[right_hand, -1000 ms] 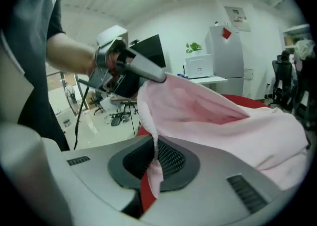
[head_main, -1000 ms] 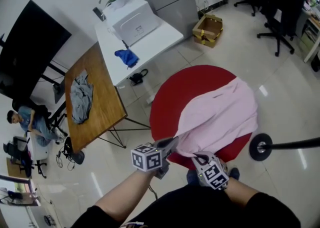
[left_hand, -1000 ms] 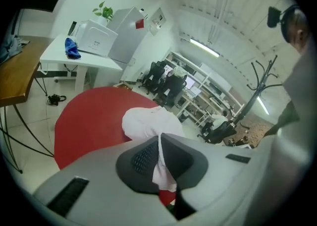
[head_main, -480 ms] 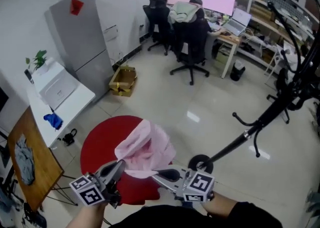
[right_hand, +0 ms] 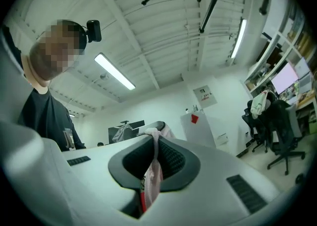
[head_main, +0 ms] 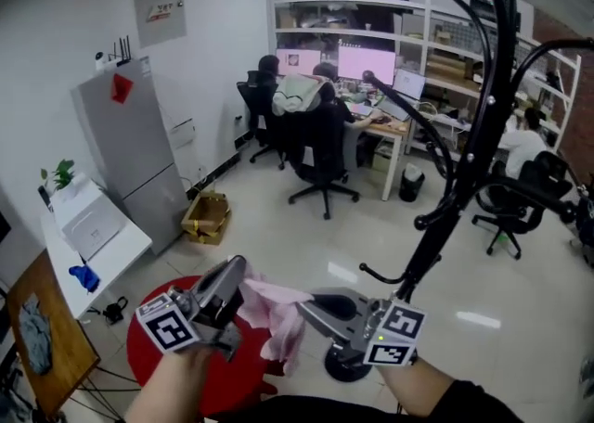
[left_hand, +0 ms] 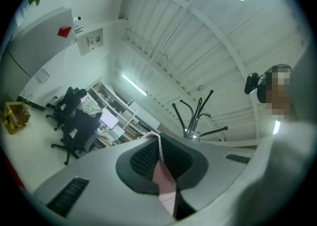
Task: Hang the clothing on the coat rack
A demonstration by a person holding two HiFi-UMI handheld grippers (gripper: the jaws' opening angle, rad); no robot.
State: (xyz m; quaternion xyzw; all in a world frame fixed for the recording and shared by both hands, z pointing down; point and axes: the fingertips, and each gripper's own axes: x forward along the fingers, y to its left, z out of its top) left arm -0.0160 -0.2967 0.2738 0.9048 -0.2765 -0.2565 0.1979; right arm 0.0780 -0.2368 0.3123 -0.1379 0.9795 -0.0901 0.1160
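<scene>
Pinched almost flat on a thin fold of the soft pale-pink cloth garment [head_main: 278, 321] with the left gripper [head_main: 232, 275], low in the head view; likewise with the right gripper [head_main: 311, 308], just beside it, shut on another edge of the same cloth [right_hand: 151, 174]. Bunched and drooping between the two, lifted clear of the round red surface [head_main: 139, 361] underneath. Pink fabric [left_hand: 163, 176] wedged between the dark pads in the left gripper view too. Right beyond the right gripper, the tall black metal coat rack [head_main: 464, 161], leaning across the frame, round base [head_main: 345, 367] on the glossy pale floor, curved hooks well above the garment and bare. Farther out on the left, a grey upright cabinet [head_main: 130, 152] with a red sticker, an open brown cardboard box [head_main: 206, 217] at its foot, a white table [head_main: 97, 249] carrying a white box, and a wooden table [head_main: 42, 356] with a crumpled grey cloth. At the back, black swivel office chairs [head_main: 320, 147] and people seated at a desk with lit pink monitors [head_main: 367, 61].
</scene>
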